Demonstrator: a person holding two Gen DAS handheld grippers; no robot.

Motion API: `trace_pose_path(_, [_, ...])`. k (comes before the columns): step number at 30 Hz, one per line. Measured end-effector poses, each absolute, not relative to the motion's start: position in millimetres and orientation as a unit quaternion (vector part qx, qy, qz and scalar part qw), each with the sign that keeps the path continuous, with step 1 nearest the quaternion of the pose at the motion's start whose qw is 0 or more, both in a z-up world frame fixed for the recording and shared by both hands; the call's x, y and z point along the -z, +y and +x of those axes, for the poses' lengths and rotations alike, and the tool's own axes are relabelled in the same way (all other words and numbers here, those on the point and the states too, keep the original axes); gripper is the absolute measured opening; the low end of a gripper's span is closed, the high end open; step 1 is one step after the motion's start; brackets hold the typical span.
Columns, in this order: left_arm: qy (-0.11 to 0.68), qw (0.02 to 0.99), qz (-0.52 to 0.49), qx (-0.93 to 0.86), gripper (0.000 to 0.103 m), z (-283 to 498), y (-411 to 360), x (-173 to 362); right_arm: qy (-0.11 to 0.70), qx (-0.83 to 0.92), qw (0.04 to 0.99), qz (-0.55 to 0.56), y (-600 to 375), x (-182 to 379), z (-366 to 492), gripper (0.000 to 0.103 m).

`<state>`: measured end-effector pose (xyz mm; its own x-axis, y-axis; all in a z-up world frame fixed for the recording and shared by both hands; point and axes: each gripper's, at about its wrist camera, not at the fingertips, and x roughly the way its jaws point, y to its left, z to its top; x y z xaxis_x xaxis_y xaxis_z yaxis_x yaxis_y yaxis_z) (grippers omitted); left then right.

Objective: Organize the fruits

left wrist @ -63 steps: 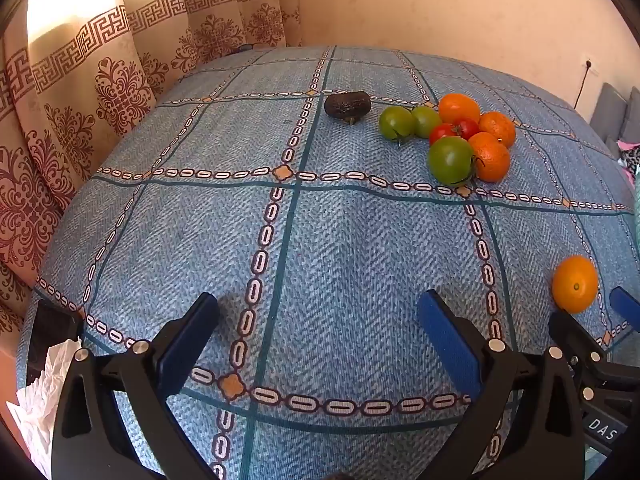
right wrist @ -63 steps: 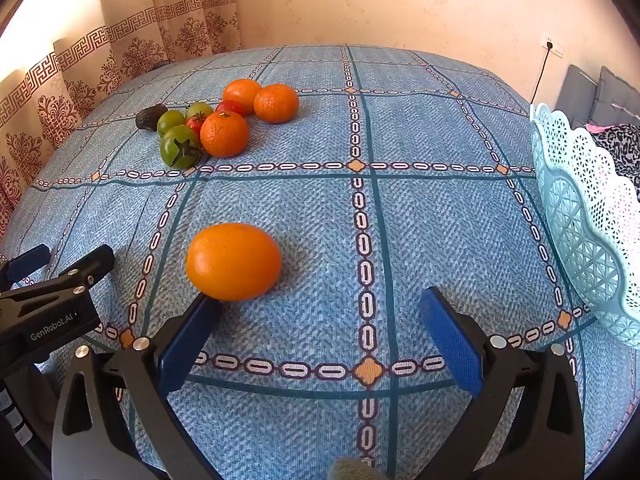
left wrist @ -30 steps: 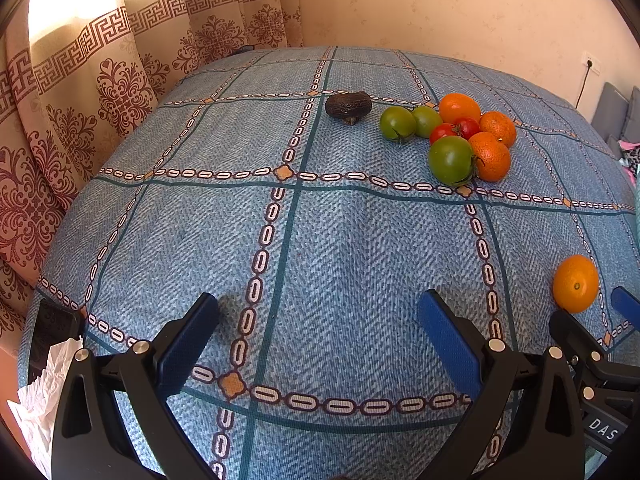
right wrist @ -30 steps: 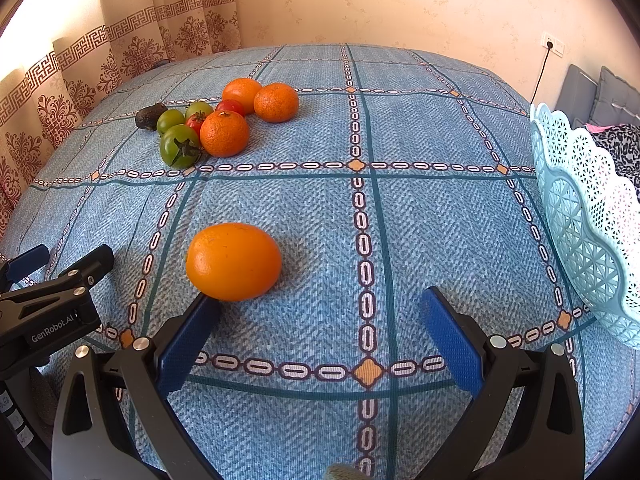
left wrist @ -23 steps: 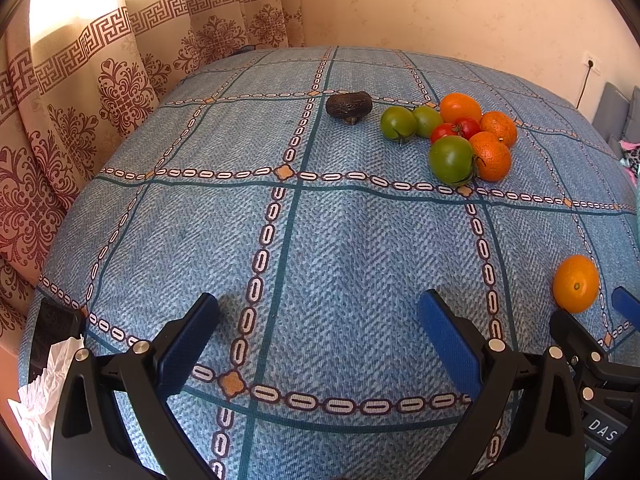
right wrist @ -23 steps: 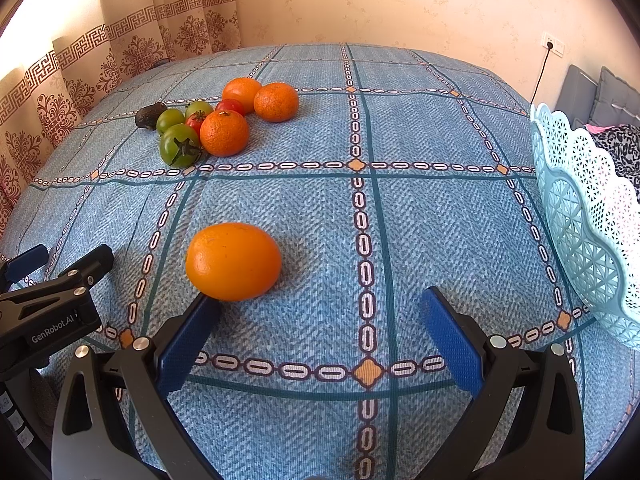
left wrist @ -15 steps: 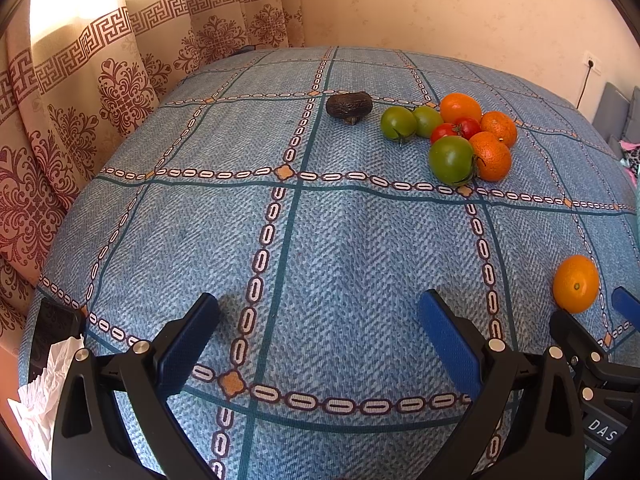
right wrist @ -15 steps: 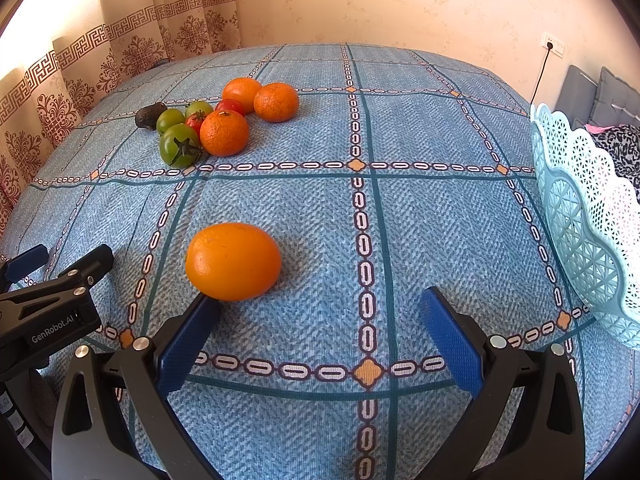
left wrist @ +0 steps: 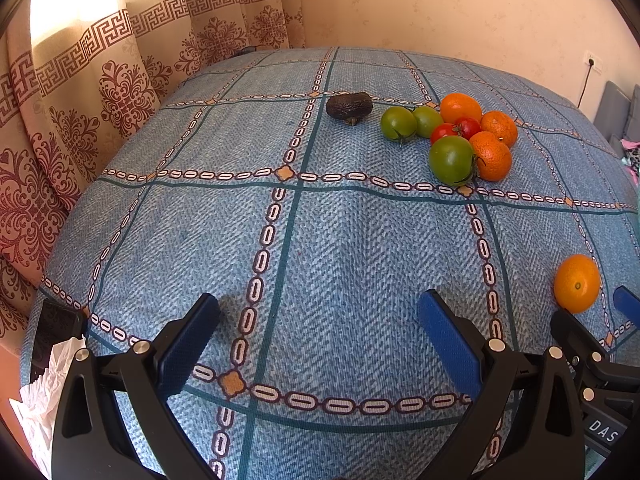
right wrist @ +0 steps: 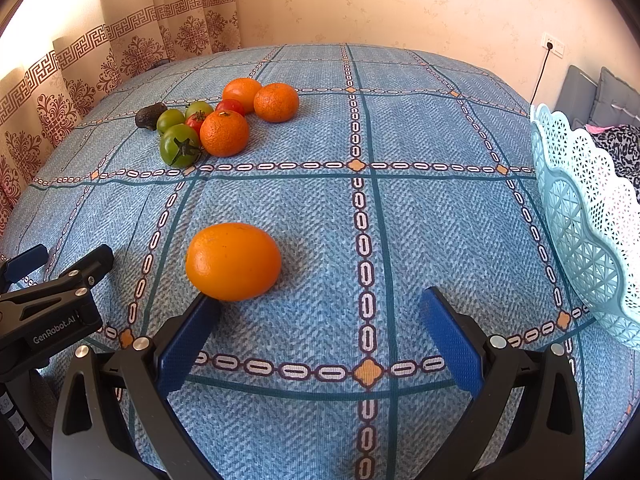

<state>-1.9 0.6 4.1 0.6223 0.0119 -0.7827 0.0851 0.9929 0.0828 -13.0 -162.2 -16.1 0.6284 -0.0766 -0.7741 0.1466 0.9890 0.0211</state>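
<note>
Right gripper [right wrist: 320,320] held wide, empty — lone orange [right wrist: 233,261] lies at 10 o'clock, just off its left pad, probably next for the basket [right wrist: 588,216] at 3 o'clock. Left gripper [left wrist: 320,320] also wide, empty. Fruit cluster [right wrist: 218,124] at 11 o'clock, far.
</note>
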Motion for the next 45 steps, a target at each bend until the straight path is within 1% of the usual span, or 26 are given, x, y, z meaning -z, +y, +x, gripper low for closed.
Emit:
trace_pose_path(13, [0.433, 0.899, 0.062, 0.015, 0.098, -1.8, -0.3, -5.3, 0.428, 0.044, 0.902, 0.037, -160.9, 14.1, -13.9, 0.101])
trace_pose_path(17, [0.438, 0.897, 0.042, 0.027, 0.098, 0.2, 4.4, -5.3, 0.431, 0.034, 0.901, 0.026, -163.3, 14.6, -16.8, 0.101])
trace_pose_path(23, [0.437, 0.898, 0.043, 0.036, 0.098, 2.0, 6.6, -5.4, 0.433, 0.023, 0.901, 0.021, -164.5, 13.7, -17.4, 0.101])
trace_pose_path(29, [0.429, 0.901, 0.024, 0.057, 0.098, 2.3, 17.0, -10.6, 0.421, -0.016, 0.907, 0.013, -154.2, 7.2, -22.9, 0.101])
trace_pose_path(32, [0.424, 0.903, 0.027, 0.058, 0.098, 4.1, 20.3, -13.7, 0.416, -0.040, 0.908, 0.015, -146.8, 5.0, -22.4, 0.099])
trace_pose_path(34, [0.420, 0.905, 0.032, 0.056, 0.098, 4.8, 21.6, -15.6, 0.417, -0.051, 0.907, 0.018, -143.8, 5.3, -18.4, 0.087])
trace_pose_path(36, [0.418, 0.906, 0.032, 0.057, 0.098, 5.6, 23.2, -16.9, 0.417, -0.048, 0.907, 0.017, -142.2, 6.4, -14.7, 0.084])
trace_pose_path(38, [0.418, 0.906, 0.030, 0.059, 0.098, 5.4, 23.5, -18.6, 0.414, -0.048, 0.909, 0.020, -142.7, 5.4, -13.0, 0.076])
trace_pose_path(40, [0.416, 0.907, 0.028, 0.061, 0.098, 6.5, 23.1, -21.3, 0.412, -0.051, 0.909, 0.021, -143.9, 5.1, -12.3, 0.063])
trace_pose_path(41, [0.413, 0.908, 0.027, 0.062, 0.098, 4.8, 21.0, -23.0, 0.410, -0.055, 0.910, 0.022, -144.0, 4.6, -12.5, 0.061])
trace_pose_path(43, [0.409, 0.910, 0.030, 0.063, 0.098, 7.0, 18.7, -26.1, 0.408, -0.067, 0.910, 0.024, -142.9, 4.2, -13.0, 0.051])
trace_pose_path(45, [0.406, 0.911, 0.032, 0.065, 0.098, 8.8, 14.5, -28.6, 0.406, -0.073, 0.911, 0.023, -141.2, 4.2, -13.5, 0.047])
